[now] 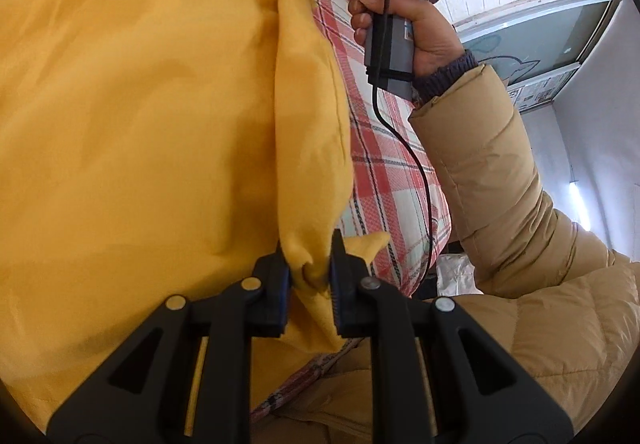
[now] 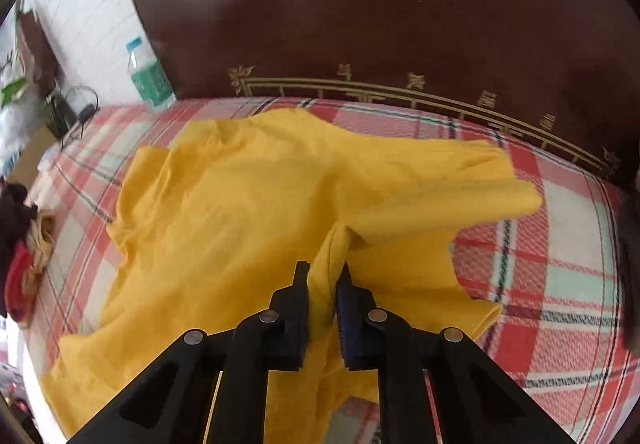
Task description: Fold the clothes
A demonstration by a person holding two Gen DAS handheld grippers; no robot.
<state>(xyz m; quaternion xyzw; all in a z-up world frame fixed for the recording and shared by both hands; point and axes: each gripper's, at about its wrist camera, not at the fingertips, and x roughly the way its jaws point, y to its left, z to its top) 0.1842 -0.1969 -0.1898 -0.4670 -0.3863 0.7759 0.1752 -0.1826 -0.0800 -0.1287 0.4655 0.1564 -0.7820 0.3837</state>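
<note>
Garment: a yellow shirt (image 2: 256,204) lies spread and rumpled on the bed, one sleeve reaching toward the headboard, its near edge lifted off the cover.
Left gripper (image 1: 309,268): pressed together on a bunched fold of the yellow cloth at the shirt's edge; the fabric bulges between the two pads.
Right gripper (image 2: 322,284): pinched on a raised ridge of the shirt, a stitched hem running up between its fingers. From the left wrist view it shows higher up, gripping the far end of the same edge.
Hand (image 1: 420,36): wrapped round the right gripper's grey handle, a black cable trailing down; the sleeve (image 1: 492,172) is tan and quilted.
Bed cover (image 2: 560,276): red, white and pale green plaid.
Headboard (image 2: 380,12): dark glossy brown with gold trim.
Bottle (image 2: 148,78): clear, green label, beside the headboard's corner.
Clothes pile (image 2: 16,252): dark and red items at the bed's left edge.
</note>
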